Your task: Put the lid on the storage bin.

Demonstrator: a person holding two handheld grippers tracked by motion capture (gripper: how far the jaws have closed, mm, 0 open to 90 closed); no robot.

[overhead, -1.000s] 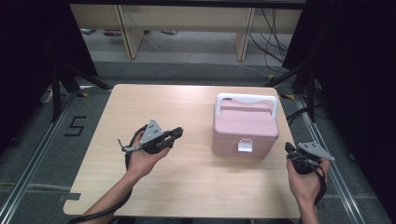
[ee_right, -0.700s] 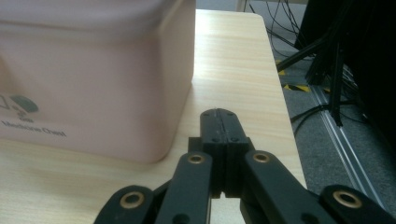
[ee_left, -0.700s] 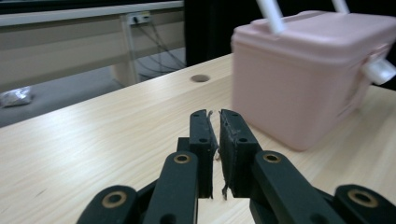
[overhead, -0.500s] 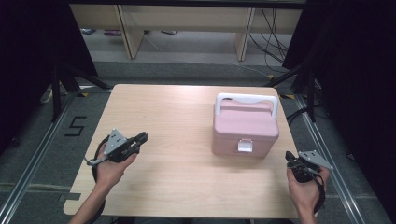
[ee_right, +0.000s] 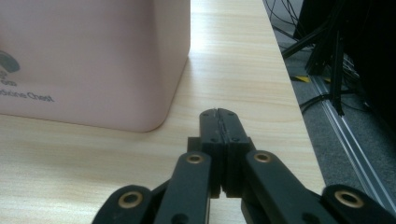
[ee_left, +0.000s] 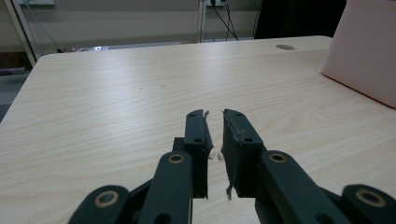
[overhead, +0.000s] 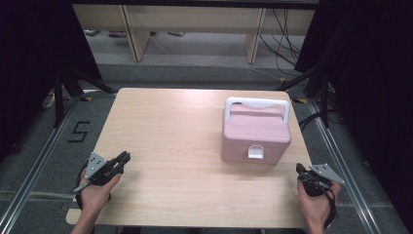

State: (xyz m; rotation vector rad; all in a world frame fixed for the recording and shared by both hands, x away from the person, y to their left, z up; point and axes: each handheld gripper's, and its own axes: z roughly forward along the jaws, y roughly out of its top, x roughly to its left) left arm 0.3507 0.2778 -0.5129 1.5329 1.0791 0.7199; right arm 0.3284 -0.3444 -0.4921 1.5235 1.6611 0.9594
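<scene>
Pale wooden table (overhead: 170,126) carries a pink lidded box (overhead: 255,136) near its right edge, nothing around it. Left gripper (overhead: 124,157), at the front-left corner, has just been parting its empty jaws; right gripper (overhead: 300,170), front-right, jaws pressed together.

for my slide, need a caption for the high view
Pink box on a wooden table, left gripper and right gripper near the front corners.
</scene>
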